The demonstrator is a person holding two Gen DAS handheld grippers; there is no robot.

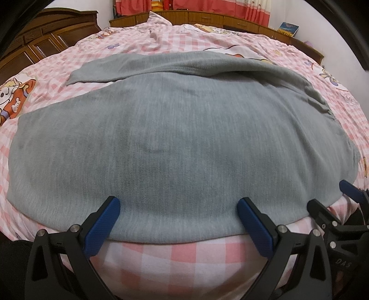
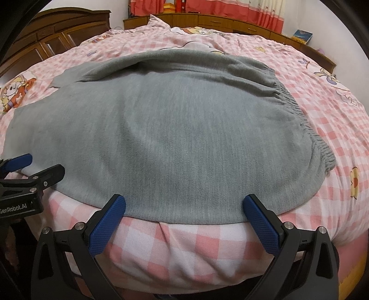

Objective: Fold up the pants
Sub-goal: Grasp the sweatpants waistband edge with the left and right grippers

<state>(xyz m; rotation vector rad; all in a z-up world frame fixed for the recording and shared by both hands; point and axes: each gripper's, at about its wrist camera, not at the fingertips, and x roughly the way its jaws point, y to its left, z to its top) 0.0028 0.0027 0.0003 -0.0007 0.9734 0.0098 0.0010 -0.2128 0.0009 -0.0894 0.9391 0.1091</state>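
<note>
Lighting: even, soft indoor light, moderately bright, with a slightly cool cast; source not visible in either view
Shadows: faint and diffuse; soft shading in the folds of the grey pants and under their near hem; darker patch beneath the bed edge at bottom
Glare: small highlights on the metal screws of the left gripper and right gripper
Focus: fabric weave fairly crisp at centre; far cabinets and curtains softer
Distortion: strong fisheye bulge; the checked bedsheet curves toward the rim
Edges: black vignette in the corners, some smearing near the border
</note>
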